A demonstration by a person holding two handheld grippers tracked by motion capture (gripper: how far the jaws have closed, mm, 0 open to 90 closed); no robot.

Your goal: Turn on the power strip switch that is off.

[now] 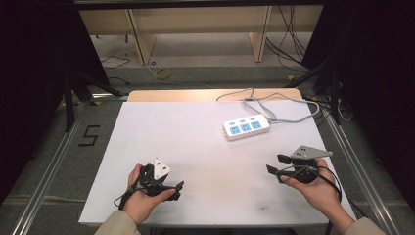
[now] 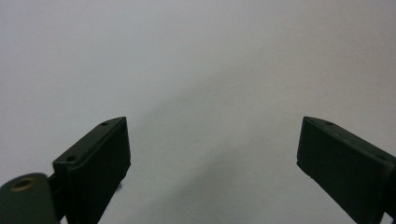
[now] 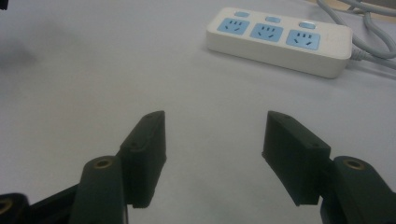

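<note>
A white power strip (image 1: 246,127) with three blue sockets lies on the white table sheet (image 1: 195,147), right of centre toward the far side; its grey cable (image 1: 274,105) loops behind it. My left gripper (image 1: 177,190) is held low at the front left, open, with nothing between its jaws; its own view (image 2: 212,144) looks at bare sheet. My right gripper (image 1: 275,164) is at the front right, open and empty, pointing left toward the strip. In the right gripper view (image 3: 214,135) the power strip (image 3: 280,39) lies ahead and to the right, well beyond the jaws.
The sheet covers a wooden tabletop (image 1: 171,94) whose far edge shows. Beyond it are wooden shelf legs (image 1: 139,41) and cables on the floor (image 1: 288,44). Metal rails (image 1: 54,156) run along both sides of the table.
</note>
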